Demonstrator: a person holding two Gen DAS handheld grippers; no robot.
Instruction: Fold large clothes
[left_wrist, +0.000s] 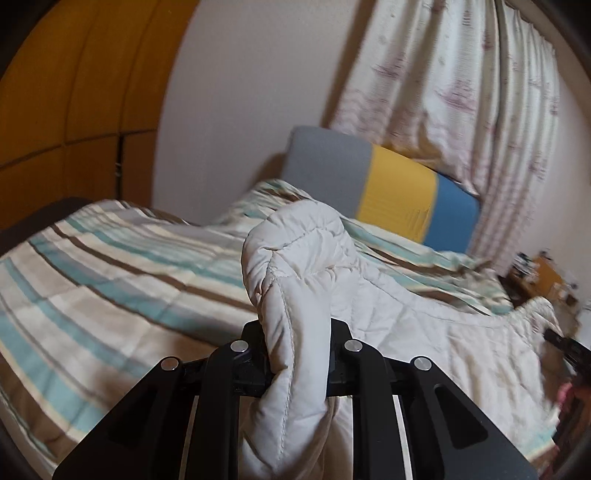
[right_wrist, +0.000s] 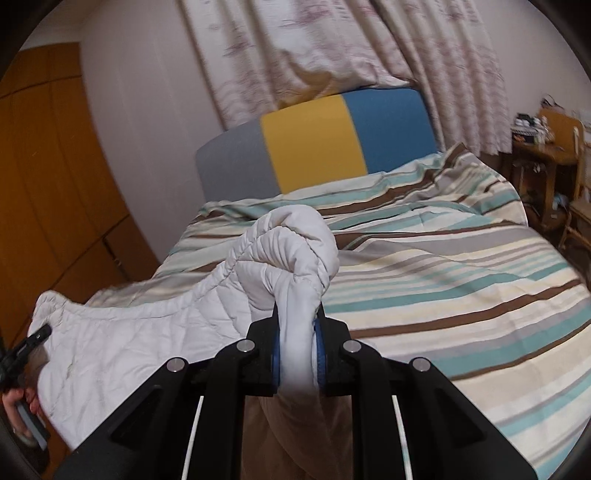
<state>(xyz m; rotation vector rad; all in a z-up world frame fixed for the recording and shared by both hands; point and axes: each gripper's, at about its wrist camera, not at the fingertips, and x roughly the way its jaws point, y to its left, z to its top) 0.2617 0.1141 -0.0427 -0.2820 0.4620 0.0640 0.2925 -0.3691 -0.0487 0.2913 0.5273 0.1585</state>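
Both grippers clamp jacket (left_wrist: 295, 280) | left gripper (left_wrist: 295, 363) | right gripper (right_wrist: 297, 349)

A bed covered by a striped quilt of teal, brown, cream and grey bands (right_wrist: 443, 258) fills the room's middle. At the bed's head stands a padded headboard in grey, yellow and blue panels (right_wrist: 310, 144). Behind the headboard hang pale floral curtains (right_wrist: 332, 48). Left of the bed stands an orange-brown wooden wardrobe (right_wrist: 44, 166); right of it, a cluttered wooden table (right_wrist: 543, 147).

Off-white quilted jacket (left_wrist: 295, 266); bedspread (right_wrist: 443, 266) striped teal, brown, cream; grey-yellow-blue headboard (right_wrist: 314, 144).
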